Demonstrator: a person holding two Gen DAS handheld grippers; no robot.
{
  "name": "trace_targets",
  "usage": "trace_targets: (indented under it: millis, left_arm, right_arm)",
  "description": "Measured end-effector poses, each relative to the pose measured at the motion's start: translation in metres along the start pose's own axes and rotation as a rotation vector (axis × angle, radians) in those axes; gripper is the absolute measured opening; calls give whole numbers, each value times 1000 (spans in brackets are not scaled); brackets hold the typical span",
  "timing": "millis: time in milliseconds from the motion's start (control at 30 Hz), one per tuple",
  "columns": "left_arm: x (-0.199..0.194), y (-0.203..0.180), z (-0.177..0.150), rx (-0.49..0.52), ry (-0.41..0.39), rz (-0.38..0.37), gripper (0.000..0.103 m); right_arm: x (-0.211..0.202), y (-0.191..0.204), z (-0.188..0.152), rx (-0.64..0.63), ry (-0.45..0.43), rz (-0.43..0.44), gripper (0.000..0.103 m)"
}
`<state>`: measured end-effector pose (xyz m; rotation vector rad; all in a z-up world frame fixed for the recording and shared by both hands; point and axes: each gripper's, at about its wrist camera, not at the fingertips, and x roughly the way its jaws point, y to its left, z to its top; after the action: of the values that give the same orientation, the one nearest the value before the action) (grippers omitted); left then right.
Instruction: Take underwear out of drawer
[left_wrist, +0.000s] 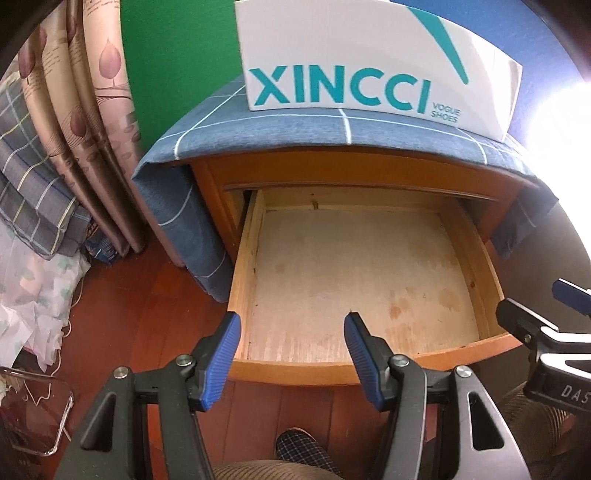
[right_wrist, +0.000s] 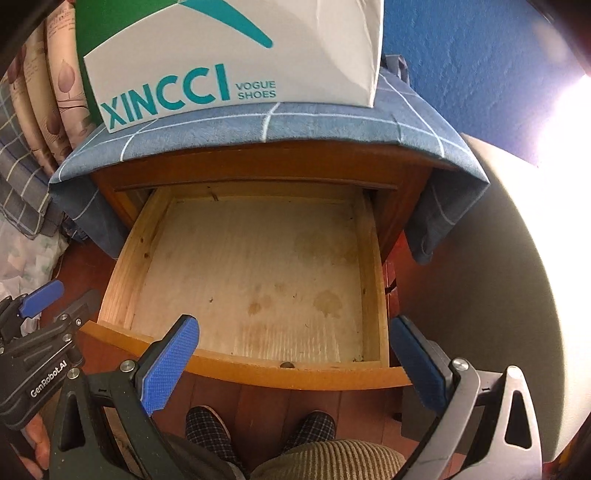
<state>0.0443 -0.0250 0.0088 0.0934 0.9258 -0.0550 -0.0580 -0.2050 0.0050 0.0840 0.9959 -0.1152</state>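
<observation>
Both the left gripper (left_wrist: 291, 332) and right gripper (right_wrist: 295, 339) hang released over the pulled-out drawer (right_wrist: 236, 363), its bare floor showing no underwear; a white shoe box (right_wrist: 229, 55) tops the cloth-draped cabinet (right_wrist: 258, 162).

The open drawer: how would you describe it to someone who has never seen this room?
Find the wooden nightstand draped with a blue checked cloth, a white XINCCI shoe box on top. The drawer is pulled out just under that cloth. Pale, stained plywood floor, nothing lying in it; it is the only drawer visible.
</observation>
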Motion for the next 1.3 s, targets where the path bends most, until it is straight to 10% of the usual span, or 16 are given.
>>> trace_targets:
  millis: [1300]
  left_arm:
    - [8, 0, -1, 4, 28, -3, 60]
  right_arm:
    - [8, 1, -5, 14, 28, 14, 102]
